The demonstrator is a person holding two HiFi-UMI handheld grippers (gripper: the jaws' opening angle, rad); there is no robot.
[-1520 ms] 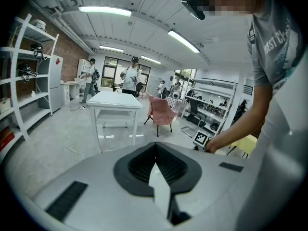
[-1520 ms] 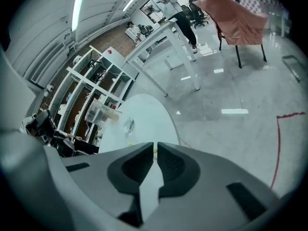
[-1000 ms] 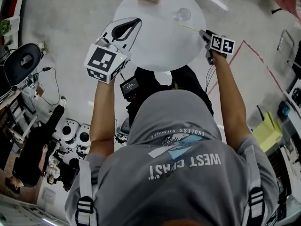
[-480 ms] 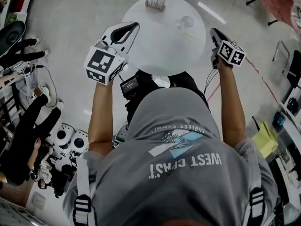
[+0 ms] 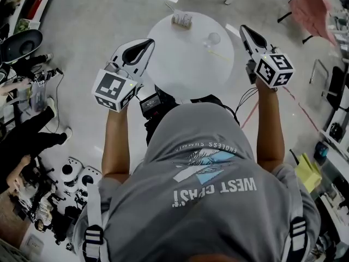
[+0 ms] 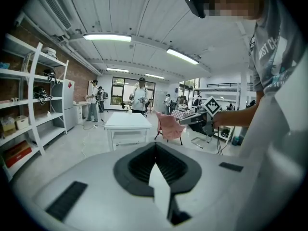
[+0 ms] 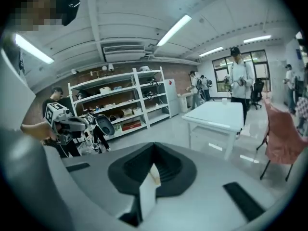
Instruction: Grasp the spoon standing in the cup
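Both hand-held grippers, left (image 5: 144, 46) and right (image 5: 245, 32), hover clenched and empty over the round counter (image 5: 177, 61). The spoon (image 5: 217, 52) sits far right at the glass cup (image 5: 212, 38). Approached with clenched jaws, the light cup would likely topple.

left gripper (image 5: 148, 41): raised, jaws together, empty | right gripper (image 5: 244, 29): raised, jaws together, empty | 2 arms extended forward

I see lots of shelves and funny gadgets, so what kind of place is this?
Probably a robotics lab or workshop. There are metal shelves stacked with gear, plain white worktables on a bare floor, and other people standing around under long strip lights.
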